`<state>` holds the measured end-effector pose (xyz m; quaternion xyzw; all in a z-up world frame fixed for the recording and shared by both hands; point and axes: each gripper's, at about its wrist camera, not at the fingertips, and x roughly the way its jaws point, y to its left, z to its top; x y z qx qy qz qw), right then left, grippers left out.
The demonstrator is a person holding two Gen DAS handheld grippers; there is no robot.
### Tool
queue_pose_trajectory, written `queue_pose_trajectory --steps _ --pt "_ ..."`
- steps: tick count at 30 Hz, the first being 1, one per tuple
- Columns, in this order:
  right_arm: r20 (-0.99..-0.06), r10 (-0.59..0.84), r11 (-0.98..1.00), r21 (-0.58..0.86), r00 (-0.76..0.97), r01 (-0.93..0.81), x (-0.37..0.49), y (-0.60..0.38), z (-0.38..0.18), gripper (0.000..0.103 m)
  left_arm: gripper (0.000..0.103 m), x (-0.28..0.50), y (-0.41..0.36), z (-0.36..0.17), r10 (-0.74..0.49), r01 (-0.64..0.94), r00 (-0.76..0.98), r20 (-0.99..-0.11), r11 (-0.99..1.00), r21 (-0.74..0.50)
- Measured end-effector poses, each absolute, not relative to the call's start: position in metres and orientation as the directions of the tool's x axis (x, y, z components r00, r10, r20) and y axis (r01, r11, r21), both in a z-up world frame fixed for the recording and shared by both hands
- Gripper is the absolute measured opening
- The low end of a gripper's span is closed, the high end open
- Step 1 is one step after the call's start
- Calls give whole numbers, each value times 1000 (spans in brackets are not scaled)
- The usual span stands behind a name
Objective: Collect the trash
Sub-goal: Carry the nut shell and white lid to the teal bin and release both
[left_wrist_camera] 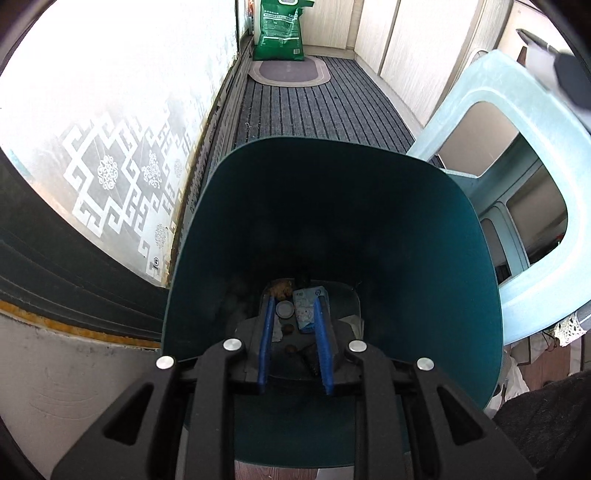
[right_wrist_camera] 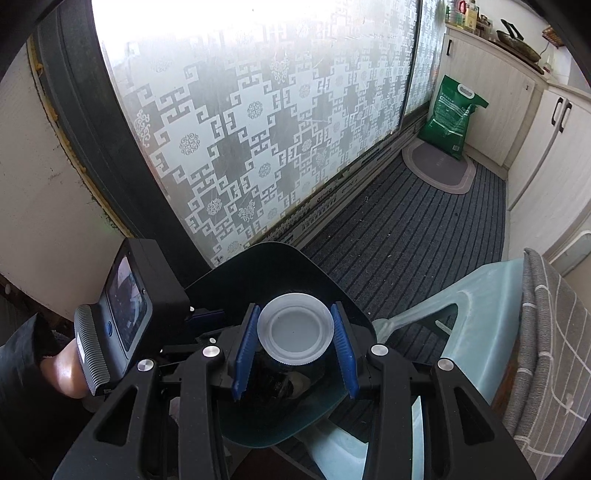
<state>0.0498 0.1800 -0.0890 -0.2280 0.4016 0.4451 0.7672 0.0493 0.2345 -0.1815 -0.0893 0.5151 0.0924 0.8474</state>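
So from the left wrist view, the left gripper (left_wrist_camera: 293,299) pointed down into the dark teal bin (left_wrist_camera: 424,229), its blue fingers (left_wrist_camera: 266,332) standing narrow with nothing pinched between them. Down at the bin's bottom sat trash: a light blue wrapper (left_wrist_camera: 308,306) just right of a small round cap (left_wrist_camera: 285,309), brownish crumbs (left_wrist_camera: 280,290) at 12 o'clock from that cap. A pale blue plastic stool (left_wrist_camera: 524,122) stood at 3 o'clock of the bin, a green sack (left_wrist_camera: 280,31) far off at 12 o'clock. Over on the right wrist view, the right gripper (right_wrist_camera: 295,326) had a white ribbed lid (right_wrist_camera: 295,328) clamped between its pads, right above the same bin. The person's hand (right_wrist_camera: 62,371) with the other gripper's camera body was at 9 o'clock, the frosted patterned window (right_wrist_camera: 258,129) behind.
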Motion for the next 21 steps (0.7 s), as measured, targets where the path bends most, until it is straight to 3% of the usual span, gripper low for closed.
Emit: queue_pose_trajectory --steps 21 --pt "-914 369 465 23 170 -885 43 204 -170 40 17 30 243 -101 88 -288 696 -713 943 -165"
